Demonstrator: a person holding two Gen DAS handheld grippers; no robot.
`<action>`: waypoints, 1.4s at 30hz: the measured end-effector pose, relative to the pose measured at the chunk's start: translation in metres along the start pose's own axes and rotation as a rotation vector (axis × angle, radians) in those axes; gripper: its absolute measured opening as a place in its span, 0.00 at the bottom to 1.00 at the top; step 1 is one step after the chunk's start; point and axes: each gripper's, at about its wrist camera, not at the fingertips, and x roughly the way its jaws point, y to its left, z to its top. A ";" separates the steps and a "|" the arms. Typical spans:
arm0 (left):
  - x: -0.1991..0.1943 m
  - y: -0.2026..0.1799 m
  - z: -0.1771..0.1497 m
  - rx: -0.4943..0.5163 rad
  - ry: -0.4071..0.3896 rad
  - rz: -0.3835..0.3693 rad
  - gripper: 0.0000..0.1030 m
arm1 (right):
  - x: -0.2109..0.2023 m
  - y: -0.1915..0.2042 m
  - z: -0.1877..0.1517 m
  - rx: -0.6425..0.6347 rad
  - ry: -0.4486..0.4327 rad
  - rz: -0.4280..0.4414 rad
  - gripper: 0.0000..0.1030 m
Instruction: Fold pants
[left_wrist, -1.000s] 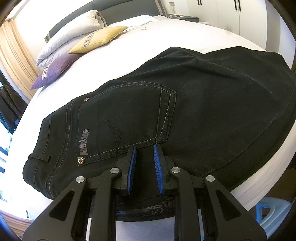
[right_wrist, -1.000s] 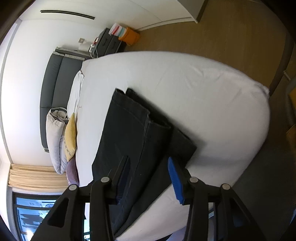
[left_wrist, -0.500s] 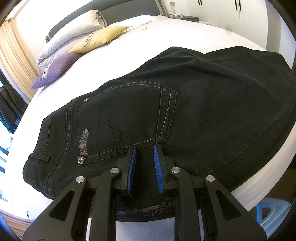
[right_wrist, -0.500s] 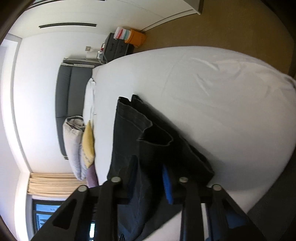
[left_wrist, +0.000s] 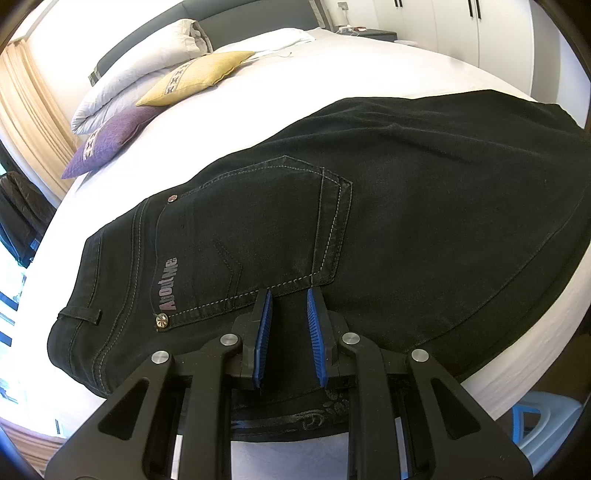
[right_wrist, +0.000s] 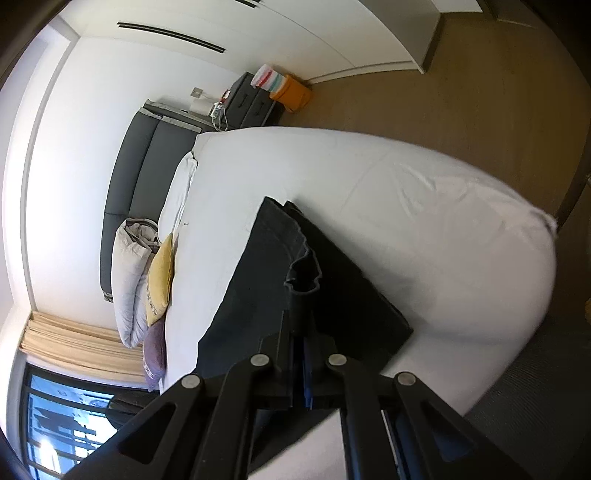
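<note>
The black pants (left_wrist: 388, 206) lie flat on the white bed (left_wrist: 369, 74), ahead of both claws. The left claw (left_wrist: 289, 295) is narrow, its pads on the fabric's near edge. The right claw (right_wrist: 301, 332) is clamped on a bunched hem.

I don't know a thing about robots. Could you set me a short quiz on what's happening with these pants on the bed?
1. True or false: the right gripper is shut on a leg hem of the black pants.
2. What do the pants lie on? A. a white bed B. a wooden table C. the floor
3. What word is printed beside the back pocket?

Key: 1 true; 2 A; 3 AboutMe.
</note>
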 end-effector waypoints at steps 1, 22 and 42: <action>0.000 -0.001 0.000 0.001 0.000 0.000 0.18 | -0.001 -0.001 -0.001 0.000 0.003 -0.008 0.04; -0.010 0.003 0.007 0.030 0.023 -0.032 0.19 | -0.001 -0.037 -0.005 0.041 0.049 -0.109 0.13; 0.002 0.008 0.024 0.000 0.011 -0.085 0.19 | 0.219 0.210 -0.123 -0.546 0.559 0.171 0.43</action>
